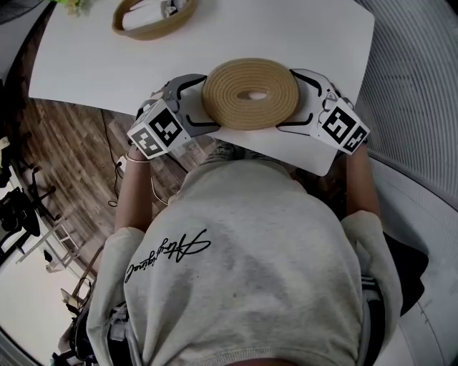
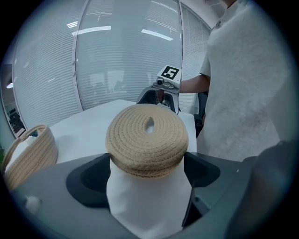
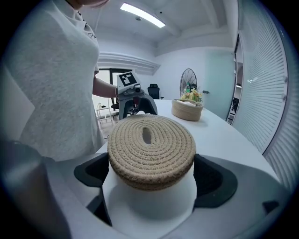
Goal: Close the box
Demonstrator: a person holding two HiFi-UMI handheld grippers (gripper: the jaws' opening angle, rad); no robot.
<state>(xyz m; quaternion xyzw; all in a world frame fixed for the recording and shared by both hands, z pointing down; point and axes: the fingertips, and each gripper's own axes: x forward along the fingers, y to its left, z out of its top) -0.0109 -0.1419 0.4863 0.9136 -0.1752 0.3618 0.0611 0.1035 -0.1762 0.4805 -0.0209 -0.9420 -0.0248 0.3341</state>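
Note:
A round woven rope lid with an oval slot in its middle lies at the near edge of the white table. My left gripper clasps its left side and my right gripper its right side. In the left gripper view the lid fills the gap of the left gripper, both jaws against its rim. The right gripper view shows the same: the lid is wedged in the right gripper. The open woven basket stands at the table's far left.
The basket holds something white. A green plant sits beside it at the far corner. The person's torso stands close to the table's near edge. Curved glass walls with blinds surround the table.

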